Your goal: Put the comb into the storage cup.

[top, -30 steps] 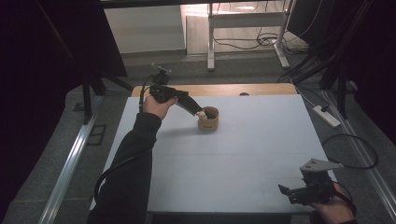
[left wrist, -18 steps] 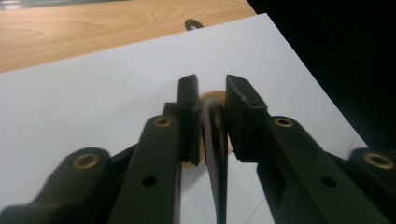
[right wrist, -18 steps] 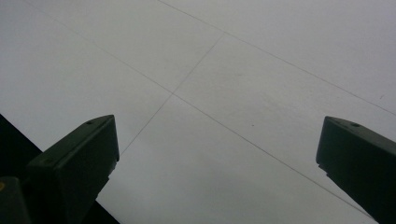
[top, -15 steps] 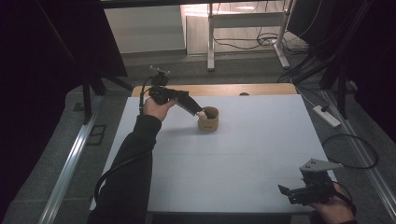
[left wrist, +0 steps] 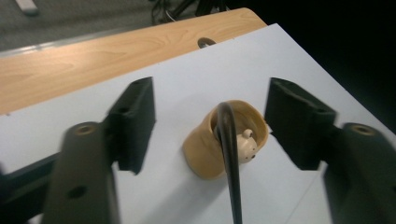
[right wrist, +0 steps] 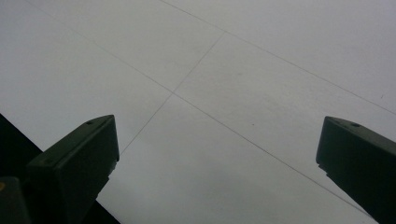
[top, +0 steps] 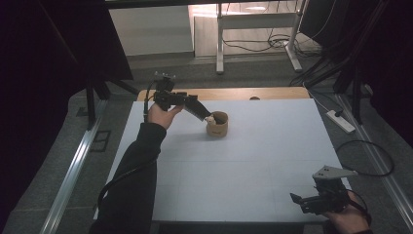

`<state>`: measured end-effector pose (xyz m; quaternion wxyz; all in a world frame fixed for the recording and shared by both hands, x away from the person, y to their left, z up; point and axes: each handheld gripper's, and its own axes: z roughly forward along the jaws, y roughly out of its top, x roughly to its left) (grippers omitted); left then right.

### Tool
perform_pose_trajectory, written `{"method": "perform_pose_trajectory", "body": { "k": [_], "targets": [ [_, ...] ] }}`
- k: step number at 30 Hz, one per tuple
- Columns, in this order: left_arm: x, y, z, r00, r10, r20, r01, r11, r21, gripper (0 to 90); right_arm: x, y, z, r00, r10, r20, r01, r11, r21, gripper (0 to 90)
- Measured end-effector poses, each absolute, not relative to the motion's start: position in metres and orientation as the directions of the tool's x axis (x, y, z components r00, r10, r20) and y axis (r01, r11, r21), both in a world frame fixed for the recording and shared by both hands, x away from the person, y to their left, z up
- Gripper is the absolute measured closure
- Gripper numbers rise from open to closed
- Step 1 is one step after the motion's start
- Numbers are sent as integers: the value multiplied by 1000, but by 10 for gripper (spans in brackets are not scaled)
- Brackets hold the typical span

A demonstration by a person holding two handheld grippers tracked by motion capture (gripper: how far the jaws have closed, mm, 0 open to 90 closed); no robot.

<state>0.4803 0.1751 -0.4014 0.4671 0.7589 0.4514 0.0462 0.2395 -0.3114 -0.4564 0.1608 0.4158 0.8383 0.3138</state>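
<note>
A tan cup (top: pixel 218 127) (left wrist: pixel 201 151) stands on the white table top (top: pixel 234 165), left of centre toward the far side. A small cream figure (top: pixel 210 118) (left wrist: pixel 246 142) pokes out of its mouth. My left gripper (top: pixel 206 115) (left wrist: pixel 212 95) reaches in from the left, tips at the cup's rim. Its jaws have just been opening and now stand open on either side of the cup, touching nothing. A thin dark curved strip (left wrist: pixel 229 154) crosses in front of the cup. My right gripper (top: pixel 298 200) (right wrist: pixel 219 126) rests open at the near right corner over bare table.
A wooden strip (top: pixel 234 92) with a small hole (top: pixel 253 98) runs along the table's far edge. A power strip (top: pixel 341 122) and cables lie on the floor at the right. A metal rail (top: pixel 73 170) runs along the left side.
The left jaws have spread apart at the cup, leaving the cream figure in its mouth. Both hands stay where they were.
</note>
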Motion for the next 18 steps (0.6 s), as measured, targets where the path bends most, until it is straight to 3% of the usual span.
{"method": "perform_pose_trajectory", "body": {
  "k": [6, 18],
  "targets": [
    [476, 174, -402, 603, 734, -312, 613, -176, 770, 159, 239, -311, -456, -602, 798, -9, 596, 457, 661, 0],
    [462, 180, -403, 621, 731, -281, 567, -172, 806, 7, 239, -312, -456, -600, 800, -10, 595, 455, 663, 0]
  ]
}}
